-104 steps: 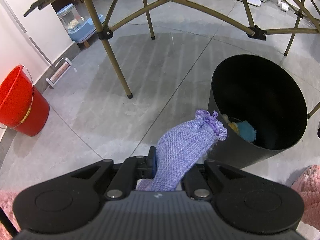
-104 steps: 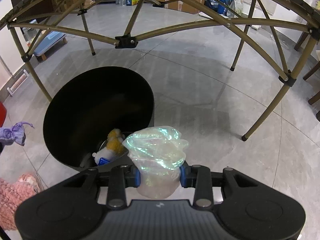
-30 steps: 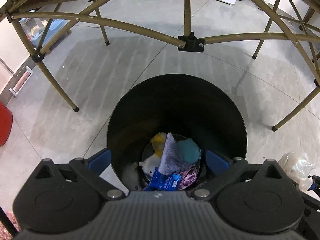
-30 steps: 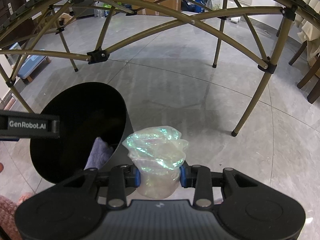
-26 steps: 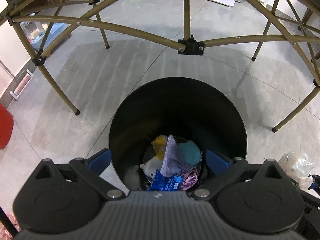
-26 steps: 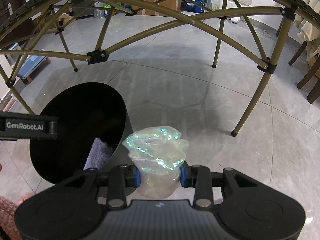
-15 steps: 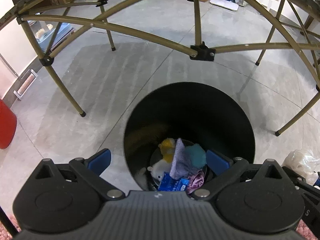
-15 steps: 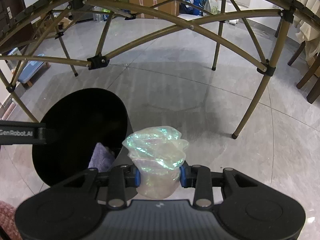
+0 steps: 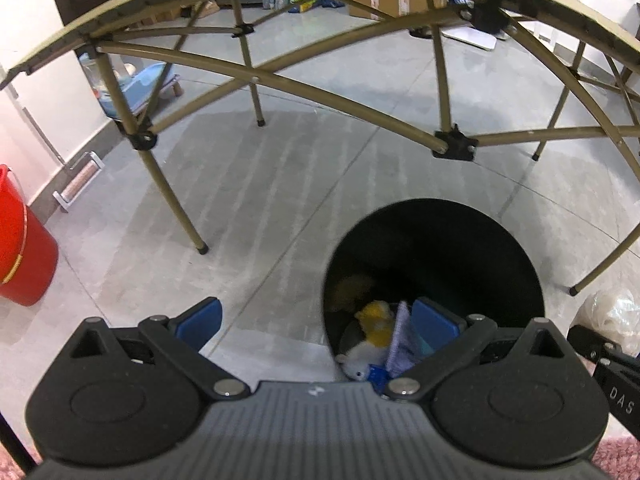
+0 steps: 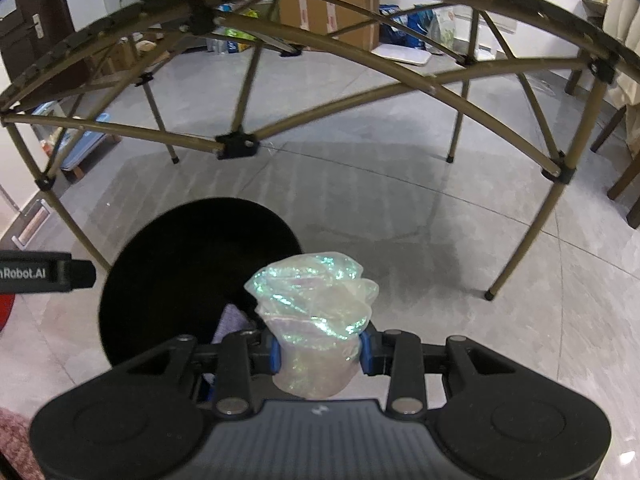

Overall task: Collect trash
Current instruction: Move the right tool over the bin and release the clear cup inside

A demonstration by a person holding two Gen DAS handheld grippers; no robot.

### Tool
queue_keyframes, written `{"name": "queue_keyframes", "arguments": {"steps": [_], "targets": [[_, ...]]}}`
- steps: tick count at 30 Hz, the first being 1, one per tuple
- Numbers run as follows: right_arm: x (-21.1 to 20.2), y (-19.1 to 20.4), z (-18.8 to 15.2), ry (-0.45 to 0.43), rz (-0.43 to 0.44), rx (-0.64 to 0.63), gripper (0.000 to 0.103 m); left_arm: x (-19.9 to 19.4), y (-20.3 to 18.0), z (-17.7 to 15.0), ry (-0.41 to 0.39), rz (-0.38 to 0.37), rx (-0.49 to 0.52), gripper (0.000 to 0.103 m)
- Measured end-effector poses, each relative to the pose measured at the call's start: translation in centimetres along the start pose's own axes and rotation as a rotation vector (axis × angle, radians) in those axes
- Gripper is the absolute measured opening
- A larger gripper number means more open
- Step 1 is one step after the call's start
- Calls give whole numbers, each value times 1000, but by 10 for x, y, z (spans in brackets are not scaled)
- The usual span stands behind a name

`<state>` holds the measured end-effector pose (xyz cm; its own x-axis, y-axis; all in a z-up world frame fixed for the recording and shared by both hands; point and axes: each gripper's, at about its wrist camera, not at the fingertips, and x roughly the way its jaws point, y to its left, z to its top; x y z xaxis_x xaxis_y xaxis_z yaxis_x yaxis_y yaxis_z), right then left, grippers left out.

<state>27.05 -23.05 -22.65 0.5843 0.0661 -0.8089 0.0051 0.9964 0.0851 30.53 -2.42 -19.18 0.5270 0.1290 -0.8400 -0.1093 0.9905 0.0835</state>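
Note:
A black round bin (image 9: 432, 264) stands on the grey floor and also shows in the right wrist view (image 10: 192, 276). Inside it lie a purple cloth pouch (image 9: 398, 340), a yellow toy (image 9: 376, 318), a white toy (image 9: 356, 364) and other scraps. My left gripper (image 9: 316, 326) is open and empty, above the bin's left rim. My right gripper (image 10: 320, 350) is shut on a crumpled iridescent plastic wrap (image 10: 316, 312), just right of the bin. The wrap also shows at the right edge of the left wrist view (image 9: 612, 316).
A folding table frame with tan legs (image 9: 172, 184) arches over the bin, also in the right wrist view (image 10: 532, 232). A red bucket (image 9: 20, 252) stands at the left wall. Pink fabric (image 10: 12, 436) lies at the near left. Boxes and bags line the far wall.
My left gripper dropped the purple pouch into the bin, then rose and shifted left, so the bin now sits to its right. My right gripper moved closer to the bin, still holding the wrap.

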Motion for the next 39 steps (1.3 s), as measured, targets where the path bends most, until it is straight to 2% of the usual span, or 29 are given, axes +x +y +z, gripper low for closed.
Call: {"name": "queue_keyframes", "arguments": {"steps": [8,11,20,28,39], "targets": [[2,40,13,-16,49,-45,34,-5,33,1,-14,30,-40,103],[7,55,17,-15,61,-58,34,-4,47,0,-16,64,-62,103],[25,90,21,10,82,-86,34,9,86,-7,35,126,-127,103],[37,113,19,36,104,-117,34,10,96,-8,45,134,-147,103],[40,113,19,45,101,-116,34,13,95,-10,60,137,-146,103]]}}
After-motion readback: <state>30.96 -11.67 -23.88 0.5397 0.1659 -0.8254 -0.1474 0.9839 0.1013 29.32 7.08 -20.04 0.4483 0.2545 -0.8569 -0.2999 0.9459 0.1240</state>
